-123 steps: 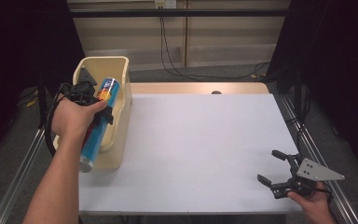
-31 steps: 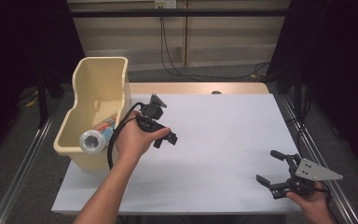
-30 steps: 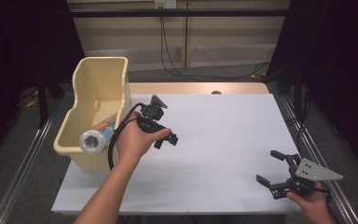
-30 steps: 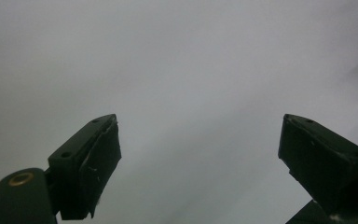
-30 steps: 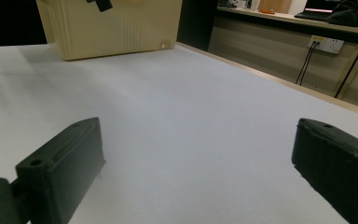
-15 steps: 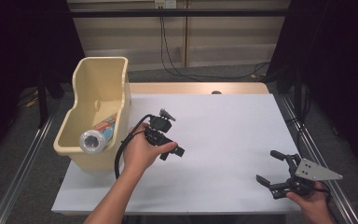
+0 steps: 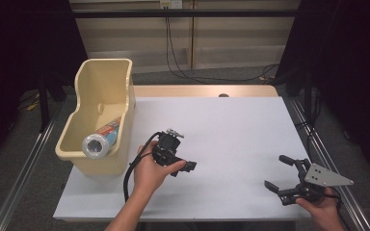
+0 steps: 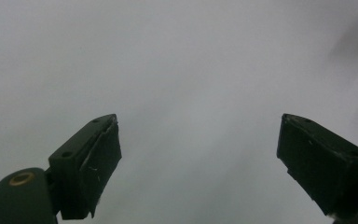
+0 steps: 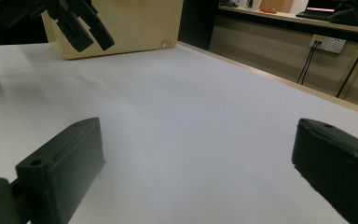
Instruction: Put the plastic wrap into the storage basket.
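A cream plastic bin (image 7: 101, 82) stands at the table's left edge. Inside it lies a bottle (image 7: 101, 139) with a blue and orange label, its clear end toward the near side. My left gripper (image 7: 185, 167) hovers low over the white table (image 7: 231, 125), just right of the bin. Its jaws are open with nothing between them, and the left gripper view looks down on bare table past them (image 8: 198, 140). My right gripper (image 7: 275, 171) rests near the front right corner, open and empty. The right gripper view looks past its jaws (image 9: 198, 140) to the left gripper (image 9: 84, 28) and the bin (image 9: 135, 23).
A wooden strip (image 7: 202, 91) runs along the table's far edge, with cables hanging behind it. Metal rails (image 7: 29, 163) flank the table on both sides. A black cable (image 7: 132, 168) loops from the left gripper beside the wrist.
The left gripper put the bottle in the bin and let go. It then drew away to the right and toward the near side, open. The right gripper has stayed put.
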`<state>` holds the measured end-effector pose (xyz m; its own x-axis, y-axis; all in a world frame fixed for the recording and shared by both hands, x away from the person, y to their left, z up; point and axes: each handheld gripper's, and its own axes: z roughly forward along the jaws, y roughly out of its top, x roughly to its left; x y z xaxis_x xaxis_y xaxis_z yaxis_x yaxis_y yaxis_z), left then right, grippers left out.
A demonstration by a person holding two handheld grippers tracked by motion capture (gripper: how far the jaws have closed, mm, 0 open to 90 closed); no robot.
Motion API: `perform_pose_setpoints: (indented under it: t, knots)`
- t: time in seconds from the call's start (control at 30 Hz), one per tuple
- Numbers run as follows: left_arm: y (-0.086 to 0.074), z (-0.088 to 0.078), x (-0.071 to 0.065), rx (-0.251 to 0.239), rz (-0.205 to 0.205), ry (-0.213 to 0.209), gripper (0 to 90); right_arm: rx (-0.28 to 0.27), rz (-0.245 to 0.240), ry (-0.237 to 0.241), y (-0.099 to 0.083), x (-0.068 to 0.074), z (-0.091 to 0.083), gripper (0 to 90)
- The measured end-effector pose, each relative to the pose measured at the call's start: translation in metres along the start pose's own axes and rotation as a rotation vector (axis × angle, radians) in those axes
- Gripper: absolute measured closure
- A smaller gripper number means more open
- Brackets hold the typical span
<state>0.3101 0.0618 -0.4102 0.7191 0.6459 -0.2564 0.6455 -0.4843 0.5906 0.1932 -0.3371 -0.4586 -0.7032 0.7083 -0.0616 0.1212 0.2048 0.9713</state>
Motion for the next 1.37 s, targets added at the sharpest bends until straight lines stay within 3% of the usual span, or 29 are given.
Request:
perform_pose_setpoints:
  t: [0.4, 0.6, 0.93, 1.07, 1.13, 1.37]
  knots:
    - [-0.023, 0.006, -0.005, -0.23, 0.046, 0.012, 13.5, -0.001, -0.001, 0.001, 0.0, 0.0, 0.0, 1.3]
    - [-0.034, 0.006, -0.006, -0.333, 0.082, 0.049, 13.9, 0.001, -0.002, 0.004, 0.0, 0.0, 0.001, 1.3]
    - [-0.052, 0.003, -0.005, -0.508, 0.096, 0.087, 14.2, 0.001, -0.003, 0.001, 0.0, 0.001, 0.001, 1.3]
    - [-0.054, 0.002, -0.003, -0.535, 0.083, 0.09, 14.2, -0.001, -0.003, 0.004, -0.001, 0.001, 0.002, 1.2]
    - [-0.054, 0.001, -0.002, -0.53, 0.078, 0.107, 14.2, 0.0, -0.003, 0.005, -0.001, 0.002, 0.002, 1.2]
    - [-0.058, 0.002, 0.001, -0.54, 0.066, 0.101, 13.4, 0.002, -0.001, -0.001, 0.0, 0.002, 0.003, 0.9]
